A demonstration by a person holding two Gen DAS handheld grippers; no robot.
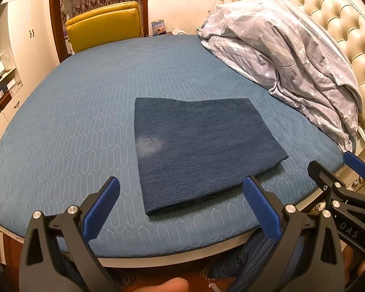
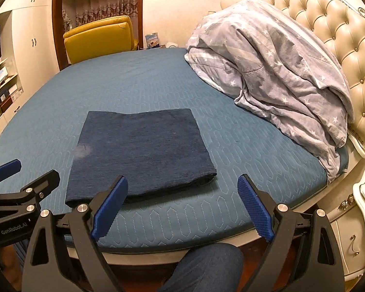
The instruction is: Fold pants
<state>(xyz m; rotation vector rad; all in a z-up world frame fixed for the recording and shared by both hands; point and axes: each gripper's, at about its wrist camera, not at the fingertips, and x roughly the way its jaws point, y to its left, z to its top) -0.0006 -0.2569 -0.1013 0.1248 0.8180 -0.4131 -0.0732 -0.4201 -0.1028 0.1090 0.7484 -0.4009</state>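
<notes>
L tongs (image 1: 181, 203) & R tongs (image 2: 182, 203) wide open, empty, above folded pants (image 1: 202, 146).

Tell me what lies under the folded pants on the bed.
The folded pants lie flat on the blue quilted bed cover, which shows on every side of them. The patch of cover right beneath them is hidden, and so are the pants' inner layers; only edges show at the near right corner.

Folded dark blue denim pants (image 1: 204, 150) lie flat on the teal quilted bed (image 1: 85, 112), near its front edge. Crumpled grey star-print duvet (image 1: 292, 56) sits behind and right of them, against the tufted cream headboard (image 1: 335, 17). Yellow upholstered armchair (image 1: 104, 24) beyond the far edge, left. Left gripper (image 1: 181, 209) and right gripper (image 2: 182, 206) both before the pants' near edge, apart from them.
</notes>
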